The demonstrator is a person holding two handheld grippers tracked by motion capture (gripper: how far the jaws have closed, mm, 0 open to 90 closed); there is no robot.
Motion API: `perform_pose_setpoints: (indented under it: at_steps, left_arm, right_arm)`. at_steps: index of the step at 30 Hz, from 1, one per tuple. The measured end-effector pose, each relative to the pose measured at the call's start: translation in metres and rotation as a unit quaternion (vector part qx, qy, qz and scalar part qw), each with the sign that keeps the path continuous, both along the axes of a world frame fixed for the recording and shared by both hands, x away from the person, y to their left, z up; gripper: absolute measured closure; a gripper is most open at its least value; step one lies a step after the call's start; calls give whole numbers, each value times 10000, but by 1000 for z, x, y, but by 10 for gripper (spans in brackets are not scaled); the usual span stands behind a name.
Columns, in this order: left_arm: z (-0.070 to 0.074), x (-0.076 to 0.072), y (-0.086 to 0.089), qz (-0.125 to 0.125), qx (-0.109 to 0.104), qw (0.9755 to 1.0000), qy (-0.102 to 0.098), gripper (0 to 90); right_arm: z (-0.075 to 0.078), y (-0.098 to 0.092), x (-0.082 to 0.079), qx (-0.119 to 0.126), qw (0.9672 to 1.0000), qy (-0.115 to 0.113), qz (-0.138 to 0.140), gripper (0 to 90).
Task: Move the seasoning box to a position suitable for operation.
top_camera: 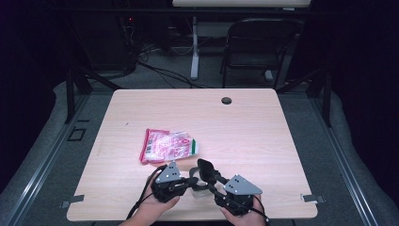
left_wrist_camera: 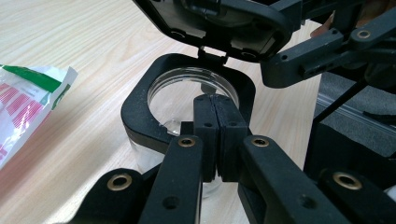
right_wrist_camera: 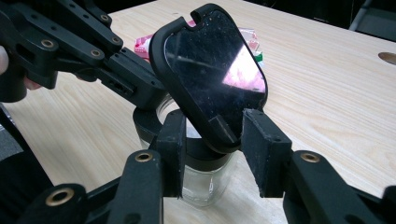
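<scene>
A small glass jar (right_wrist_camera: 205,182) with a black square collar (left_wrist_camera: 140,107) stands near the table's front edge (top_camera: 200,192). Its glossy black hinged lid (right_wrist_camera: 210,70) is swung up and tilted back (top_camera: 207,168). My left gripper (left_wrist_camera: 215,121) is shut, its pads pressed together on the near edge of the collar; it reaches in from the left (top_camera: 192,181). My right gripper (right_wrist_camera: 212,149) is open, its pads (right_wrist_camera: 261,149) straddling the lid's lower edge, and it comes in from the right (top_camera: 211,181). A person's hands hold both grippers.
A red, white and green plastic packet (top_camera: 168,145) lies flat just beyond and left of the jar (left_wrist_camera: 28,102). A round cable hole (top_camera: 226,100) sits near the table's far edge. A dark chair (top_camera: 259,42) stands behind the table.
</scene>
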State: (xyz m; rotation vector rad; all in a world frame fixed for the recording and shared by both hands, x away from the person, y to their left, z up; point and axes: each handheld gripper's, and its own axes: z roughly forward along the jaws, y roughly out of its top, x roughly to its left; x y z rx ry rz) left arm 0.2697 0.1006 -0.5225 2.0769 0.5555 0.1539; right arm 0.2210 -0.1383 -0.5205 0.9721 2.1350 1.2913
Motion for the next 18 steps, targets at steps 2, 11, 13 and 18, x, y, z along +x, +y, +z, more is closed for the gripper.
perform_pose_setpoints:
  at_steps: [2, 11, 13, 18]
  left_arm:
    - [0, 0, 0, 0, -2, 10000, -1, 886]
    - [0, 0, 0, -2, -18, 10000, -10, 885]
    - [-1, 0, 0, -10, -33, 10000, -16, 885]
    - [-1, 0, 0, -12, -36, 10000, -25, 885]
  right_arm:
    - [0, -1, 0, 20, 10000, -23, 0, 611]
    - [2, -4, -2, 70, 10000, -25, -5, 657]
    - [2, -4, -2, 93, 10000, -34, -8, 659]
    - [3, -6, -2, 137, 9999, -46, -21, 665]
